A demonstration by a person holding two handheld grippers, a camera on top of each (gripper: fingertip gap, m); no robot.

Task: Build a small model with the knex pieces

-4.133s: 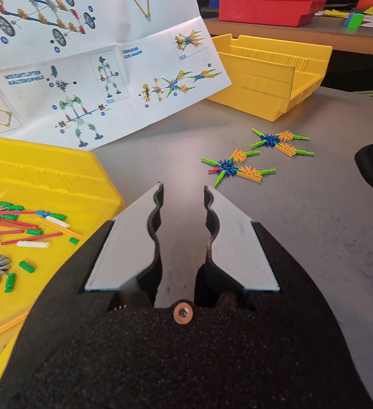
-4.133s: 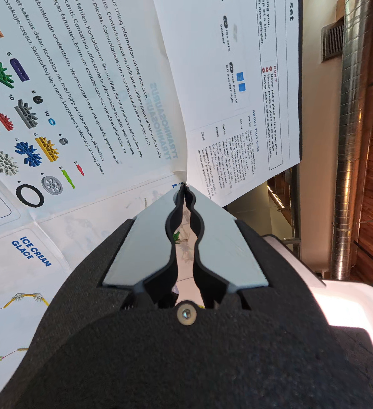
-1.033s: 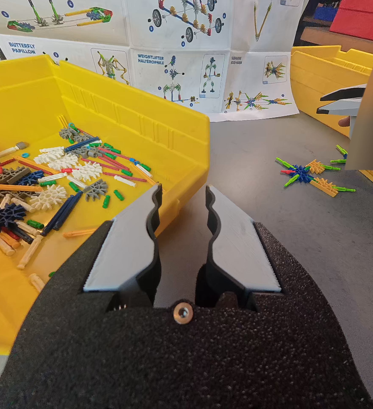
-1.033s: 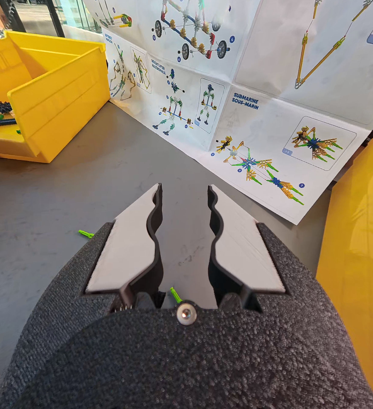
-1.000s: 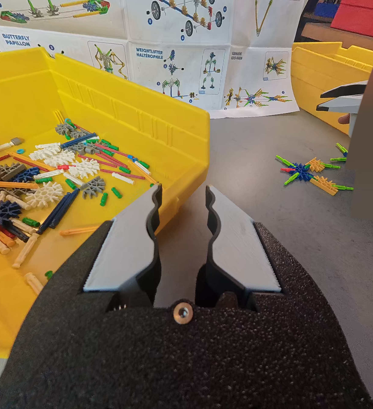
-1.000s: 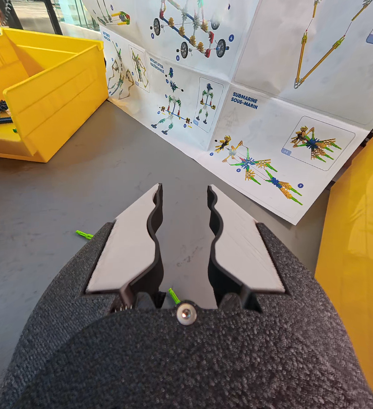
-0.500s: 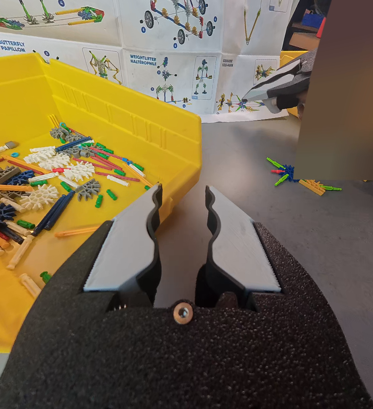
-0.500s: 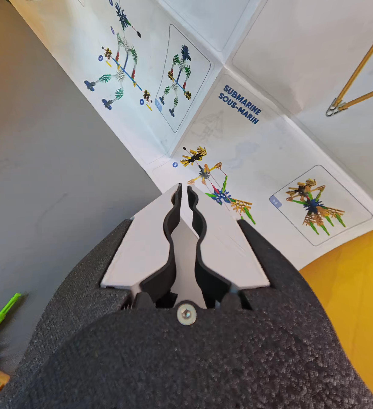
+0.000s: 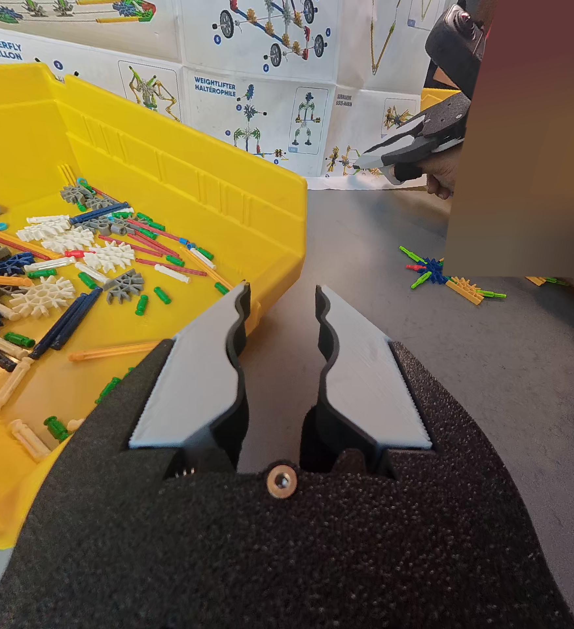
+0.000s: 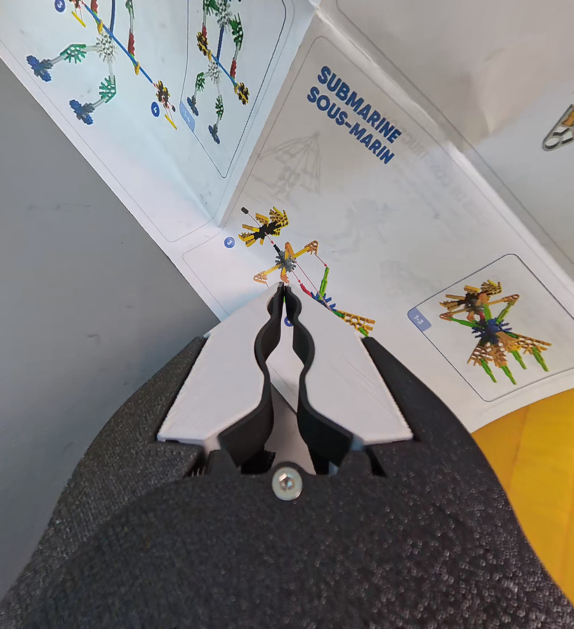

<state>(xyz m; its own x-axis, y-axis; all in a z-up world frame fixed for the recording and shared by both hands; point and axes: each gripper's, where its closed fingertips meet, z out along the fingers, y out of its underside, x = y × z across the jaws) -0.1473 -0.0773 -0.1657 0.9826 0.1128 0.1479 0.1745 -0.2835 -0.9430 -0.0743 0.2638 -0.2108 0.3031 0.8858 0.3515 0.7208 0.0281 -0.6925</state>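
Observation:
My left gripper [image 9: 282, 289] is open and empty, low over the grey table [image 9: 414, 374], beside the front right corner of a yellow bin [image 9: 210, 190]. The bin holds several loose rods and snowflake-shaped connectors [image 9: 74, 258]. My right gripper [image 10: 283, 287] is shut with nothing seen between its jaws. Its tips rest at a printed model diagram on the white instruction sheet [image 10: 346, 190]. It also shows in the left wrist view [image 9: 358, 166], with its tip at the sheet [image 9: 278, 102]. A small blue, green and yellow built piece [image 9: 435, 272] lies on the table.
The instruction sheet stands propped up behind the bin and the table. A second yellow bin [image 10: 550, 510] lies right of my right gripper, below the sheet's edge. A hand [image 9: 442, 180] holds the right gripper. A second built piece is mostly hidden at the right. The grippers' ends are close to 35 centimeters from one another.
My right gripper has moved from above the table up to the sheet and has shut. My left gripper has stayed open, drifting a little along the bin's corner.

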